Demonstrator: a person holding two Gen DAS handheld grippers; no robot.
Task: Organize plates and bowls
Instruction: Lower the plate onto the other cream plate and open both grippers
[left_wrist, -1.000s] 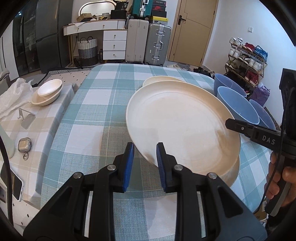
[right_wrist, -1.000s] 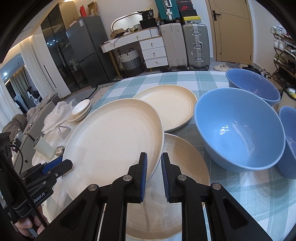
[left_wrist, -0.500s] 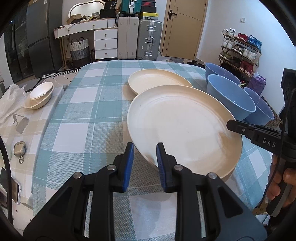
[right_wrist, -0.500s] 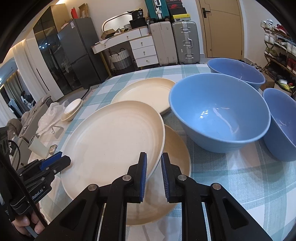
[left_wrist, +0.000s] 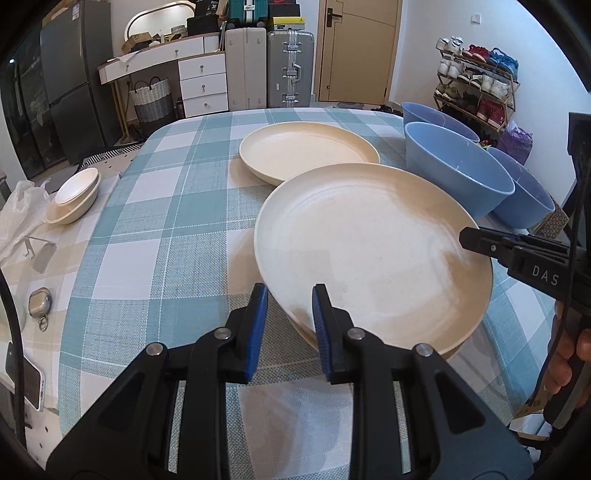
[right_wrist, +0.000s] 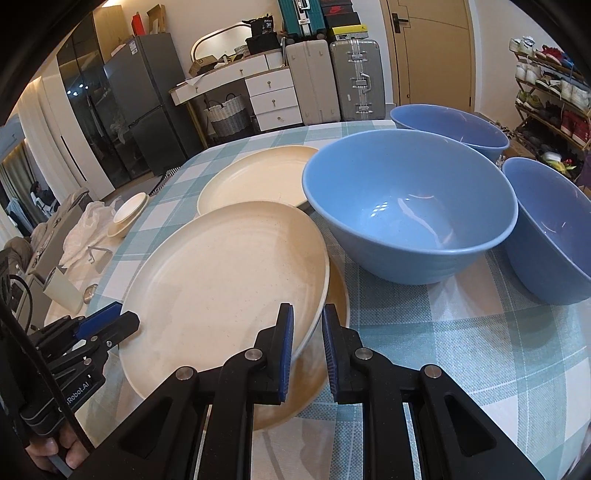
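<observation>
Between both grippers, the plate (left_wrist: 373, 251) hangs tilted above another plate (right_wrist: 332, 295); left gripper (left_wrist: 290, 314) and right gripper (right_wrist: 307, 341) pinch opposite rims.

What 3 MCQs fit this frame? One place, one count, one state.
1. Where is the held plate?
A. over another plate
B. inside a bowl
C. on the floor

2. How many blue bowls are on the table?
A. one
B. three
C. five

3. How is the held plate gripped?
A. by one gripper
B. by both grippers at opposite rims
C. by neither

Key: 1 A, a second plate peeks out beneath it. 2 B, three bowls show in the right wrist view. 3 B, the left gripper and right gripper each clamp its rim.
</observation>
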